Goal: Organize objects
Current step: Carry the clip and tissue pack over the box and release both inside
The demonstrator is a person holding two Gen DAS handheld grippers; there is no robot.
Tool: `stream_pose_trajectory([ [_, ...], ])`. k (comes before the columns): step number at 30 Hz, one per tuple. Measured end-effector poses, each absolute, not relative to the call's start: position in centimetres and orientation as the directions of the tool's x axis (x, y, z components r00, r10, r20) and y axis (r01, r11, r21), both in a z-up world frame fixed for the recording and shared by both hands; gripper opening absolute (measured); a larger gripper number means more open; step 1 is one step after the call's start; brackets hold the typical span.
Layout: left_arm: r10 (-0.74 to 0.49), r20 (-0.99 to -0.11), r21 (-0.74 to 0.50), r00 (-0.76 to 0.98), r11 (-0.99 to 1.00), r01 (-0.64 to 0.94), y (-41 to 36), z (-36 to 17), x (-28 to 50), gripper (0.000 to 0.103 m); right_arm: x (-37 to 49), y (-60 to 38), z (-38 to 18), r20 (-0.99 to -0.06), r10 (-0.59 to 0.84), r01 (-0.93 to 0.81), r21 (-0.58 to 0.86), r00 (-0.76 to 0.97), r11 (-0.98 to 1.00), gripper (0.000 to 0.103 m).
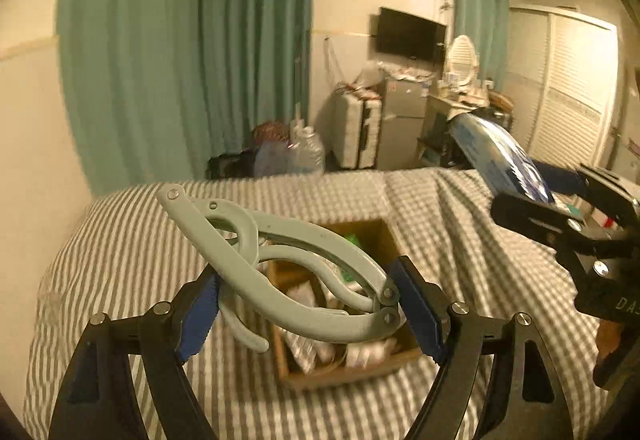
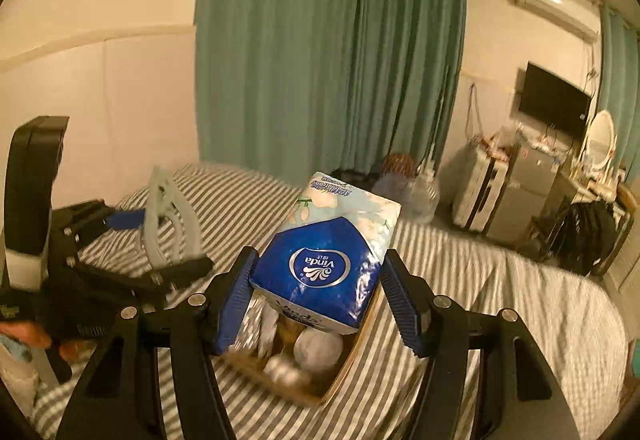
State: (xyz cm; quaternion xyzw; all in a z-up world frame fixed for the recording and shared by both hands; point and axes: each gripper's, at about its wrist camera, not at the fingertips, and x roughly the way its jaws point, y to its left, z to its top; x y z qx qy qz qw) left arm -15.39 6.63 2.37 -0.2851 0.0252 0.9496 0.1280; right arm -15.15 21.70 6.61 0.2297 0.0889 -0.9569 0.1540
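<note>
tissue pack (image 2: pixel 326 252) sits mid-frame in the right view, clamped between the right gripper (image 2: pixel 316 300) fingers, above the box (image 2: pixel 340 372); folded hanger (image 1: pixel 280 272) is pinched by the left gripper (image 1: pixel 308 304) fingers, lower centre, over the box on the striped bed (image 1: pixel 120 260)

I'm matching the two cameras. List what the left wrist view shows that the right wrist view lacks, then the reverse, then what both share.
Left wrist only: the white louvred wardrobe, and green and white items in the box's far end.

Right wrist only: the Vinda logo on the tissue pack, and round silvery items in the box.

Both: the striped bed, the cardboard box, the grey hanger held by the left hand-held gripper, the tissue pack held by the right hand-held gripper, green curtains, TV.
</note>
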Motion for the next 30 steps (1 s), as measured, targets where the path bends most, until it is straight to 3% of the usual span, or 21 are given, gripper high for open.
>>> stream_pose_trajectory([
  [7, 0.251, -0.536, -0.004, -0.806, -0.956, -0.294, 8.6, -0.5, -19.2, 0.084, -19.3, 21.3, 4.9, -0.476, -0.259, 0.308, -0.027, -0.840, -0.951, 0.062],
  [15, 0.257, -0.652, -0.013, -0.714, -0.945, -0.328, 10.2, -7.7, -22.6, 0.084, -24.3, 20.5, -3.8, -0.628, -0.190, 0.268, -0.031, -0.754, -0.963, 0.062],
  [30, 0.303, -0.680, -0.066, -0.668, -0.932, -0.357, 10.3, -11.5, -23.8, 0.084, -26.8, 21.7, -8.4, -0.667, -0.182, 0.250, -0.007, -0.723, -0.968, 0.064],
])
